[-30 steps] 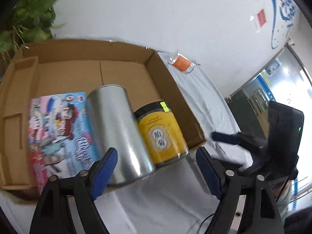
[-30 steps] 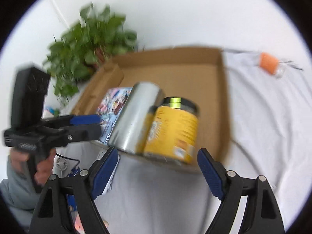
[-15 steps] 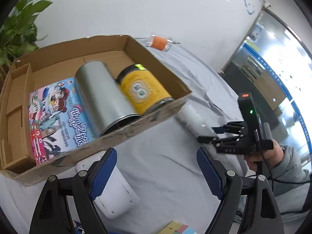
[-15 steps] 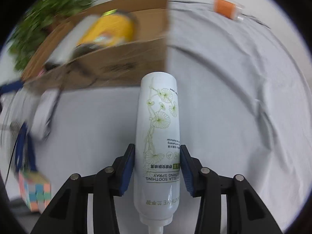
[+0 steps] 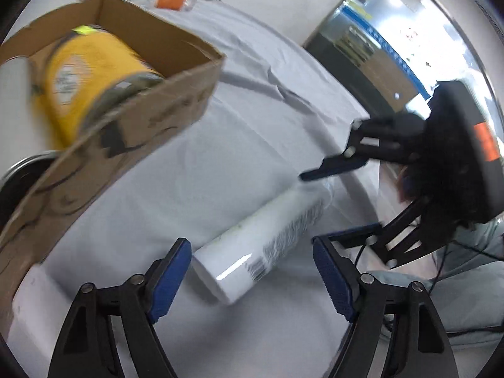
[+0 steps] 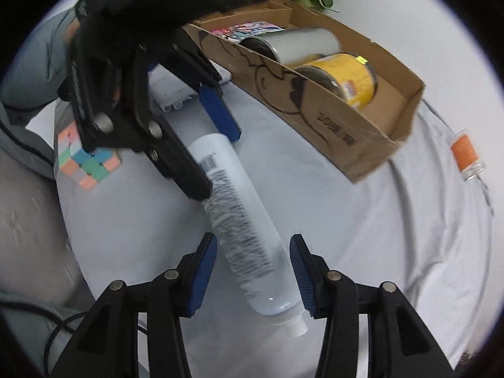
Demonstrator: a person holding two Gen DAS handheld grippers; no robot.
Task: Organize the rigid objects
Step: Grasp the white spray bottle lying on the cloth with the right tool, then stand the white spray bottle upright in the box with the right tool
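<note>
1. The white spray bottle is seen lying on the grey cloth, near the cardboard box.
2. Its nozzle end is flanked by the right gripper; the jaws are easing apart, and contact cannot be told.
3. Its base end is straddled by the left gripper; the jaws are closing, not yet touching.
4. A yellow jar and a silver can are held in the box; a colour cube is seen far left.

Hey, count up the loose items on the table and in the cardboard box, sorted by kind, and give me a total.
White spray bottle: 1
Cans or jars in the cardboard box (silver tin, yellow jar): 2
Colourful printed box: 1
Puzzle cube: 1
Orange-labelled small jar: 1
White flat item by the box: 1
Total: 7
</note>
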